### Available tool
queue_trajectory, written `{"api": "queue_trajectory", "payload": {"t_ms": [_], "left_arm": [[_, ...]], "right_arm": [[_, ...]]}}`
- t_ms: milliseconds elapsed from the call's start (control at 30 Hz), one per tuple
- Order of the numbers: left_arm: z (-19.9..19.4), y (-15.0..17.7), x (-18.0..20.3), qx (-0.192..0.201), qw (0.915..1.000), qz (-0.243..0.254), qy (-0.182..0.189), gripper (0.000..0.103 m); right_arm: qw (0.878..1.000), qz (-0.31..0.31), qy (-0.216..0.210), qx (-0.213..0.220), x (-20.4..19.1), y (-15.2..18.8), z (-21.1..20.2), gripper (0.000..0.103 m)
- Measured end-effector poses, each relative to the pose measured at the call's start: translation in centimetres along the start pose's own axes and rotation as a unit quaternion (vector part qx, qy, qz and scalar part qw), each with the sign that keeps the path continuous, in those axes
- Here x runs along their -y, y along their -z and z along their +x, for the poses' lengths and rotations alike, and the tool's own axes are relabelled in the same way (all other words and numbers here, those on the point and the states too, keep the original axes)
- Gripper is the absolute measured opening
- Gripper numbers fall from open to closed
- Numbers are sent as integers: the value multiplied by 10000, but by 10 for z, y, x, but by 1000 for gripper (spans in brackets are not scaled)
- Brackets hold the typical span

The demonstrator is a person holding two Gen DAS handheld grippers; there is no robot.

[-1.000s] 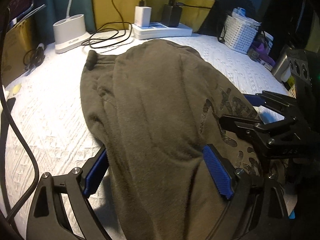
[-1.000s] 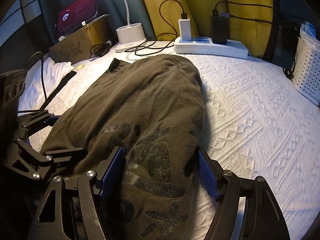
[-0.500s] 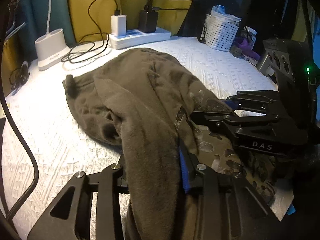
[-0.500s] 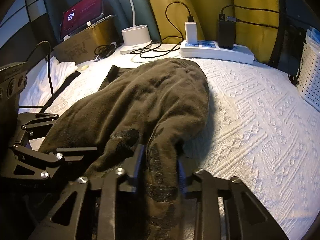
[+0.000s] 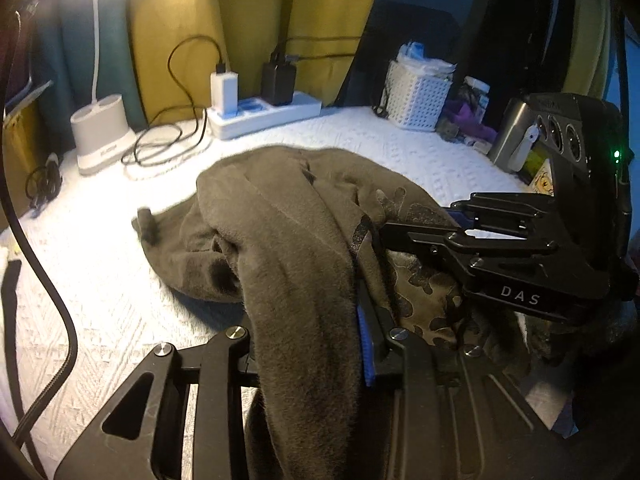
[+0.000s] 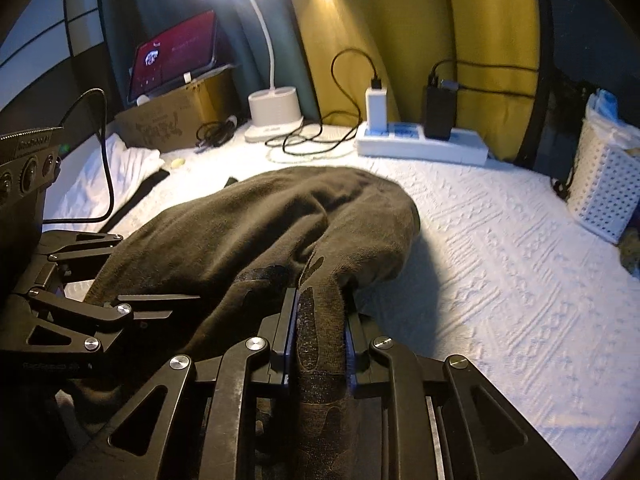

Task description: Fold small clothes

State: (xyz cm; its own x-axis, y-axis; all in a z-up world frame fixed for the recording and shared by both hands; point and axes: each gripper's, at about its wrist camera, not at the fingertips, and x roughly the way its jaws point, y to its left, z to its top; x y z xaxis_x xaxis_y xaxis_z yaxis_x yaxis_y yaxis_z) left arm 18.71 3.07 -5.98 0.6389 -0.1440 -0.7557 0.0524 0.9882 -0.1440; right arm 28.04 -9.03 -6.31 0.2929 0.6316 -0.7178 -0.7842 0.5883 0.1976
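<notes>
Olive-brown fleece fills the gap between the jaws of the left gripper [image 5: 312,344]: a thick ridge of the garment [image 5: 288,216] is bunched there, with the blue pad pressed against its right flank. Just beside it, the right gripper [image 6: 320,332] is closing on a narrower fold of the same cloth, the part that carries the dark printed pattern, and the fabric sits squeezed between both pads. Each pinch is taken at the near hem, side by side, which looks like the sensible hold for carrying that edge up and over the rest of the piece to make a fold. Because both grips are at one end, the cloth rises in two taut ridges from the jaws and then slopes down. Beyond the grippers the bulk of the garment lies slumped and rumpled on the white textured cover [image 6: 500,264], its far edge resting flat. Farther back, well apart from the cloth, stand a white power strip [image 6: 420,144] with plugged chargers, a lamp base [image 6: 274,114], and a white basket [image 5: 416,96].
</notes>
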Motion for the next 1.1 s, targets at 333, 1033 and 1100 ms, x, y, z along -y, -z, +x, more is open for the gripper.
{"api": "queue_trajectory", "payload": {"t_ms": [333, 1033, 1100], "left_arm": [[-31, -6, 13, 344, 9993, 117, 131, 31], [-135, 6, -22, 1333, 9907, 173, -226, 31], [-144, 8, -35, 1365, 9899, 160, -359, 31]], "right_arm": [[9990, -38, 201, 401, -10, -3, -42, 19], [9905, -763, 182, 1132, -105, -41, -94, 19], [9896, -840, 94, 1164, -119, -49, -89, 19]]}}
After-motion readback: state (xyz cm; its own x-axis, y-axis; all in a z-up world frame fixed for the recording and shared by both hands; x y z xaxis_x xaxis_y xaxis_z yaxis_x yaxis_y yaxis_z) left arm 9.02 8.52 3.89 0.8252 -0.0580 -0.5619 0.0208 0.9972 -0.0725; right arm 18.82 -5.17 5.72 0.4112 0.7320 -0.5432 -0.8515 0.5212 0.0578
